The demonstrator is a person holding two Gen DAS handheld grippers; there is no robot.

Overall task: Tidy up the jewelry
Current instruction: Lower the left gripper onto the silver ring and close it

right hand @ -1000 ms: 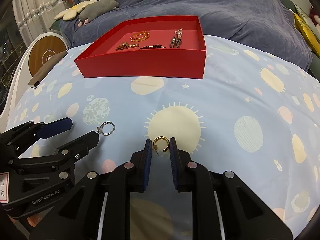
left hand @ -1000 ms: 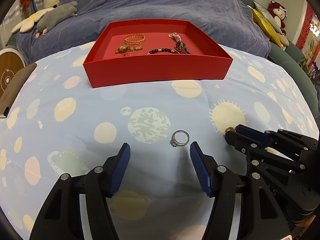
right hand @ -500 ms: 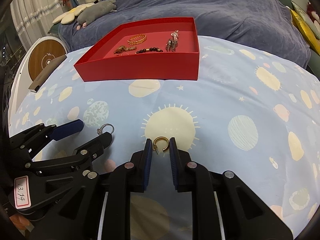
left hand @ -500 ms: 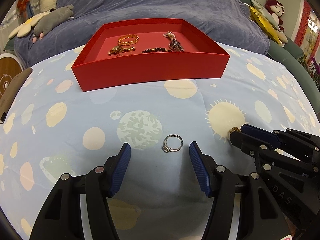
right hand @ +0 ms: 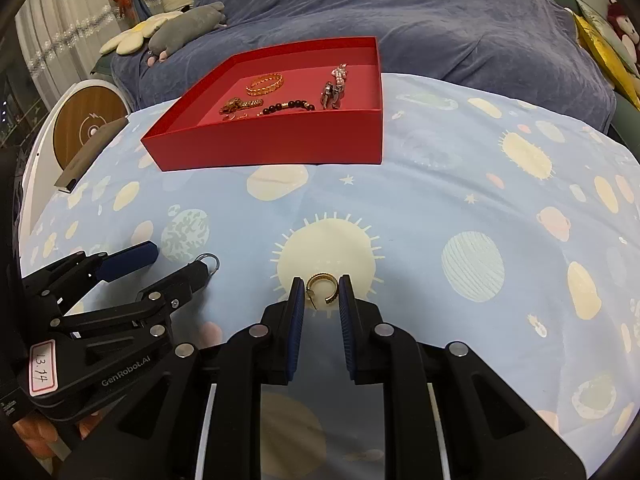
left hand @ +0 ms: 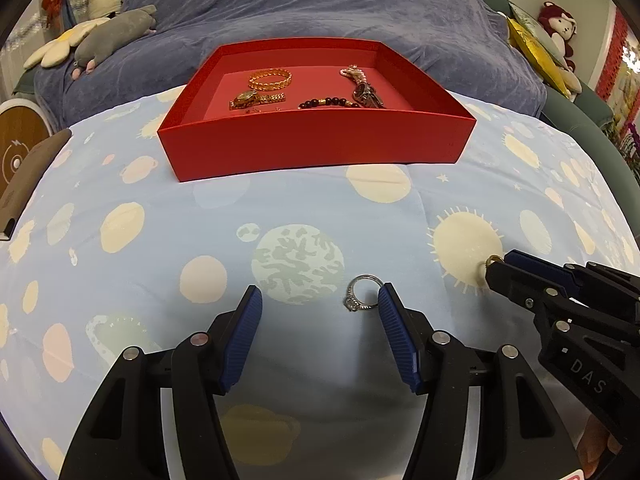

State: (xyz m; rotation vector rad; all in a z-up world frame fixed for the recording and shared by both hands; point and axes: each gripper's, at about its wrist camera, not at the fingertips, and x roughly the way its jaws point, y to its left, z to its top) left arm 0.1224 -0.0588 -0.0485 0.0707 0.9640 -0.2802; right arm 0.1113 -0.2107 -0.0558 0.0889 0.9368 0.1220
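A silver ring (left hand: 362, 293) with a small stone lies on the planet-print sheet. My left gripper (left hand: 318, 300) is open around it, the ring close to the right finger. A gold hoop earring (right hand: 323, 287) stands between the fingers of my right gripper (right hand: 321, 289), which is shut on it at the sheet. The red tray (left hand: 316, 145) lies further back and holds a gold bangle (left hand: 270, 79), a gold watch (left hand: 256, 98), a dark bead bracelet (left hand: 328, 102) and a pink bead piece (left hand: 362, 86). The silver ring (right hand: 210, 260) also shows in the right wrist view, by the left gripper's finger.
The sheet covers a rounded surface with a purple blanket (left hand: 320, 4) behind the tray. Plush toys (left hand: 96, 36) lie at the back left, more toys (left hand: 556, 36) at the back right. A round wooden-faced device (right hand: 86, 126) and a grey slab (right hand: 90, 152) sit at the left edge.
My left gripper has shifted left and forward so the silver ring now lies near its right finger. My right gripper stays shut on the gold earring.
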